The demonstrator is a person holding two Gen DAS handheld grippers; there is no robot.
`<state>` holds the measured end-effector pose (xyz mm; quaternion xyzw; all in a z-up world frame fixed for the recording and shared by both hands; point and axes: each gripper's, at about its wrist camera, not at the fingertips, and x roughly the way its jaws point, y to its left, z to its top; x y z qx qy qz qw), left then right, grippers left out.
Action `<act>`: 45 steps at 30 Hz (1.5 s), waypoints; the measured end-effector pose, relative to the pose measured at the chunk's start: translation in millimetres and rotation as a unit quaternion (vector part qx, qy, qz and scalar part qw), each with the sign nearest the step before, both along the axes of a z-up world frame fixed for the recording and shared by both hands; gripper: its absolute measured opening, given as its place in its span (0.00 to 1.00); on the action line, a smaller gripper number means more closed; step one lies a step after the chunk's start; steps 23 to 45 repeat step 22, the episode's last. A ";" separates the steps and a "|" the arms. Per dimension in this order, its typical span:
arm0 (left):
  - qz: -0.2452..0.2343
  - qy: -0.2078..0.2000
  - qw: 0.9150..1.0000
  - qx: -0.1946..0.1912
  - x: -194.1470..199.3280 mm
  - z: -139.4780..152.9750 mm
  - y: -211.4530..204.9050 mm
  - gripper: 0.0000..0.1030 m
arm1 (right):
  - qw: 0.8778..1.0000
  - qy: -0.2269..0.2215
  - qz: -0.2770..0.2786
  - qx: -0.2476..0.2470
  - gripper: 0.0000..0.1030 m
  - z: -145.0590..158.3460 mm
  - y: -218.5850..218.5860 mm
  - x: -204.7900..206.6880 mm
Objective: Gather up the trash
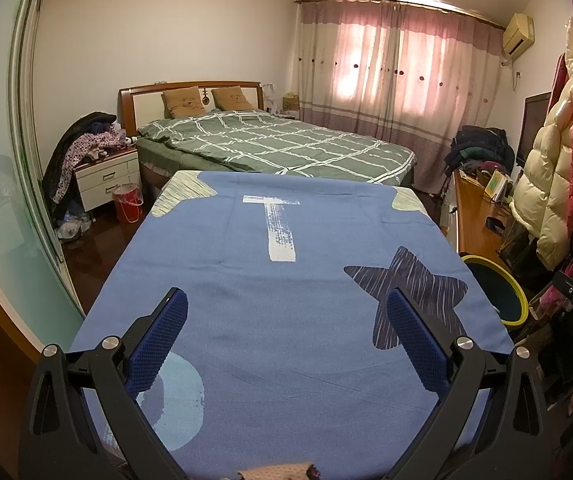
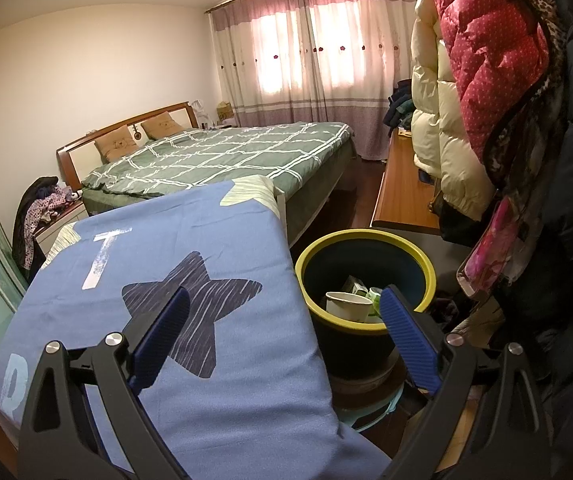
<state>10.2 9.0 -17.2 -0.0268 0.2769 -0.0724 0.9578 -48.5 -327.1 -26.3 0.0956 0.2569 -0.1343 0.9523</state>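
Yellow-rimmed bin (image 2: pixel 366 264) just right of blue-clothed table (image 2: pixel 206 360) holds white paper cup (image 2: pixel 346 306) and cartons. Right gripper (image 2: pixel 286 338) spans table edge and bin; left gripper (image 1: pixel 286 340) over cloth. Both wide open, empty.

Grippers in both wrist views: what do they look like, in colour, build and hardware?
The left gripper and right gripper match: matte black angular linkage frames with triangular cutouts, round silver pivot bolts, and two fingers faced with blue textured pads. No cables, sleeves or markings show.
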 end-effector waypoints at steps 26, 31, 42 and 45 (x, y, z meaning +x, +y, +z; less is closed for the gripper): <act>-0.002 0.057 0.998 0.020 97.2 -38.4 2.8 0.95 | 0.998 0.026 0.058 0.027 0.93 -19.7 22.9 73.2; -0.002 0.057 0.998 0.020 97.2 -38.4 2.8 0.95 | 0.998 0.026 0.058 0.027 0.93 -19.7 22.9 73.2; -0.002 0.057 0.998 0.020 97.2 -38.4 2.8 0.95 | 0.998 0.026 0.058 0.027 0.93 -19.7 22.9 73.2; -0.002 0.057 0.998 0.020 97.2 -38.4 2.8 0.95 | 0.998 0.026 0.058 0.027 0.93 -19.7 22.9 73.2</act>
